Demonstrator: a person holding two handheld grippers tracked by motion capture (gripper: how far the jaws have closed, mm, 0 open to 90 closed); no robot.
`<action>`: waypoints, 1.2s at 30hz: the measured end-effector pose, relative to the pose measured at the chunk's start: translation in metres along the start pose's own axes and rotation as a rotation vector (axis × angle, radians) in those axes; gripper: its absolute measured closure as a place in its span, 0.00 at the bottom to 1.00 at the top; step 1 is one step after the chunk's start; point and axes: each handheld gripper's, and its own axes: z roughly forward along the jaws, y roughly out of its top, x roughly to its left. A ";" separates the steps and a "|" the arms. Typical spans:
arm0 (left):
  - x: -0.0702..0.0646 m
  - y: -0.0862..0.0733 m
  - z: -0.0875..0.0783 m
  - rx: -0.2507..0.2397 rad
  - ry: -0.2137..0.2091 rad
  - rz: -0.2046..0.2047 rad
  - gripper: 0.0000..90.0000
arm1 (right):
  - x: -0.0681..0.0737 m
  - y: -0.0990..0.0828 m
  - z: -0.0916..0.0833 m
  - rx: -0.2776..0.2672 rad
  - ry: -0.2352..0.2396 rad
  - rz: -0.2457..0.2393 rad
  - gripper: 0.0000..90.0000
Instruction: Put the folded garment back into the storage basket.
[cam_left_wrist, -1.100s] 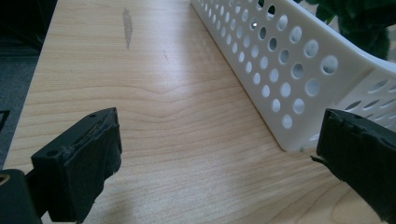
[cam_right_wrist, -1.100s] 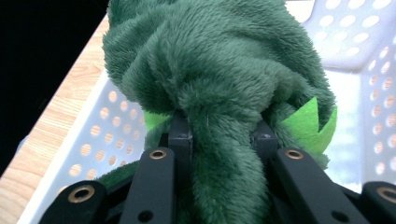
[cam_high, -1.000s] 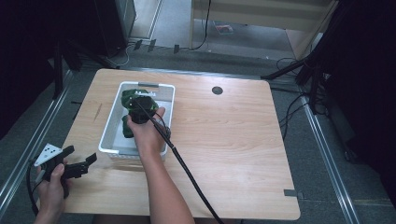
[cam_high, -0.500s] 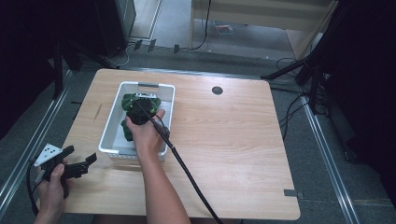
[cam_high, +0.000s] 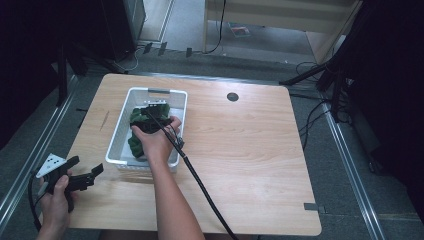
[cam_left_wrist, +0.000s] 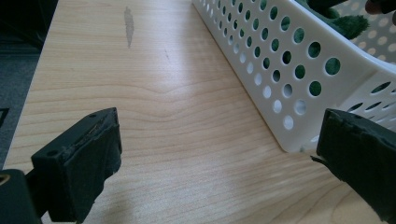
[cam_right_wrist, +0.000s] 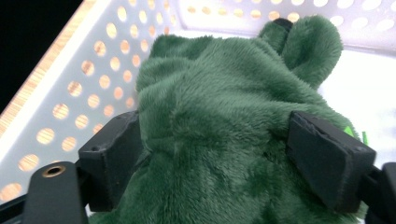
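Note:
A green plush toy (cam_right_wrist: 224, 84) lies inside the white perforated basket (cam_high: 121, 120). My right gripper (cam_right_wrist: 215, 135) points down into the basket over the toy (cam_high: 136, 117). Its jaws have just been opening and now stand wide on either side of the plush, whose fur bulges between them and brushes the pads. In the high view the right gripper (cam_high: 150, 117) is held in a hand above the basket's middle. My left gripper (cam_left_wrist: 222, 135) hovers open and empty over bare wood by the basket's near left corner (cam_left_wrist: 299, 144); from above the left gripper (cam_high: 87, 167) sits at the table's front left.
The wooden table (cam_high: 250, 150) has a round cable hole (cam_high: 232, 96) at the back. The right gripper's black cable (cam_high: 200, 185) trails across the table toward the front edge. Dark stands and cables crowd the floor around the table.

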 end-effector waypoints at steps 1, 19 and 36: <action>0.000 0.000 0.000 -0.001 0.000 -0.001 0.01 | 0.000 0.000 -0.001 -0.005 -0.002 -0.010 0.16; 0.001 0.000 0.001 -0.001 -0.002 -0.008 0.01 | 0.011 0.010 -0.049 -0.157 -0.011 -0.141 0.00; 0.000 0.000 0.001 0.001 0.000 -0.006 0.01 | -0.028 0.012 -0.095 -0.221 -0.033 -0.114 0.00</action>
